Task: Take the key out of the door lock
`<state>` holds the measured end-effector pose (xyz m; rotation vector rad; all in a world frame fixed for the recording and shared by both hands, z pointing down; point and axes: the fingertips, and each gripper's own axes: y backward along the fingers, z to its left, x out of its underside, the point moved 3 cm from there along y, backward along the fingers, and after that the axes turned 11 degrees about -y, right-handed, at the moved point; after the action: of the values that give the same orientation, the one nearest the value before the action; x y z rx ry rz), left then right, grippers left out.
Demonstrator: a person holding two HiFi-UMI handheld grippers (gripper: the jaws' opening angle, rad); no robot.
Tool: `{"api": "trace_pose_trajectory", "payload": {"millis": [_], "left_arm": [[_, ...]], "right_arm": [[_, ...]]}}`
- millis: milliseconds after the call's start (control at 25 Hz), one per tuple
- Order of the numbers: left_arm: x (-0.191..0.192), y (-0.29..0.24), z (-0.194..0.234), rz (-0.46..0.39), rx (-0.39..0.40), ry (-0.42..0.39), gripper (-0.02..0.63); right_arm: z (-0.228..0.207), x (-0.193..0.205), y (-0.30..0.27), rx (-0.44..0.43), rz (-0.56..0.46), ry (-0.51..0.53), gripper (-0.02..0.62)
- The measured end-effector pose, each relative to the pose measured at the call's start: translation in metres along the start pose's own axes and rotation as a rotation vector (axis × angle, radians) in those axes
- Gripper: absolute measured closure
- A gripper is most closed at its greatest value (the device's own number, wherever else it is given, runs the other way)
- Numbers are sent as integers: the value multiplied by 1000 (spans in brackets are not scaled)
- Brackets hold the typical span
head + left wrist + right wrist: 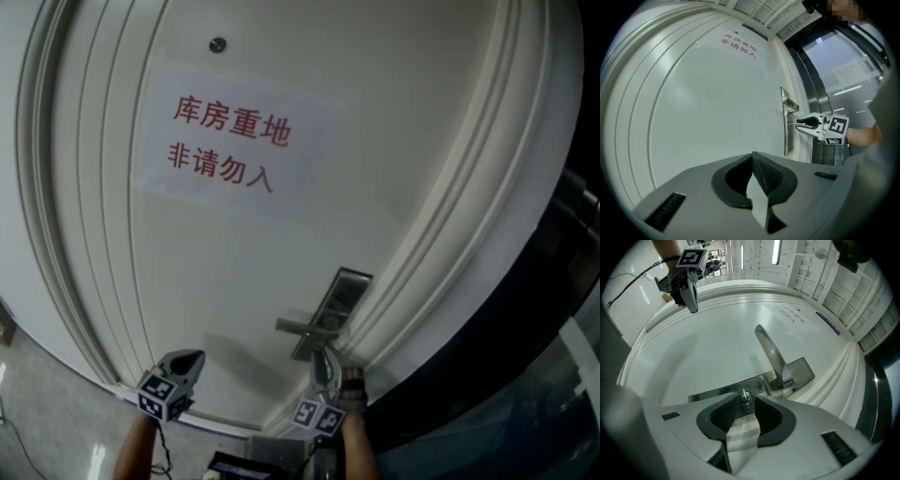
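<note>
A small metal key [746,396] sticks out of the silver lock plate [717,391] on the white door, below the lever handle [771,352]. My right gripper [746,401] is open, with its fingertips on either side of the key and a gap between the pads and the key. From the left gripper view, the right gripper [806,124] points at the lock plate [786,138]. My left gripper [752,153] is shut on nothing and hangs off the door, left of the lock. Both the left gripper [187,361] and the right gripper [323,370] show low in the head view.
The white door [234,262] carries a paper sign with red characters [234,141] and a small round fitting [217,44] above it. Moulded door frame [450,234] runs just right of the lock. Dark glass panelling [562,356] lies beyond the frame.
</note>
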<state>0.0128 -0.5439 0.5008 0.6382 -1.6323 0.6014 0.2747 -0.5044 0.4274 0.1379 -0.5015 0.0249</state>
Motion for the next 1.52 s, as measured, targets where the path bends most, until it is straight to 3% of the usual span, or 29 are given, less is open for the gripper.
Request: {"api": "trace_pose_trajectory", "payload": {"millis": [360,800,1520], "left_arm": [[5,-2,5,6,-6,12,598],[5,-2,5,6,-6,19,598],[3,6,0,2,-16,10,598]], "right_arm": [[4,5,-8,2,26,75,483],[1,3,-11,36,12,125,550],[4,7,-13,35,42,222,568]]}}
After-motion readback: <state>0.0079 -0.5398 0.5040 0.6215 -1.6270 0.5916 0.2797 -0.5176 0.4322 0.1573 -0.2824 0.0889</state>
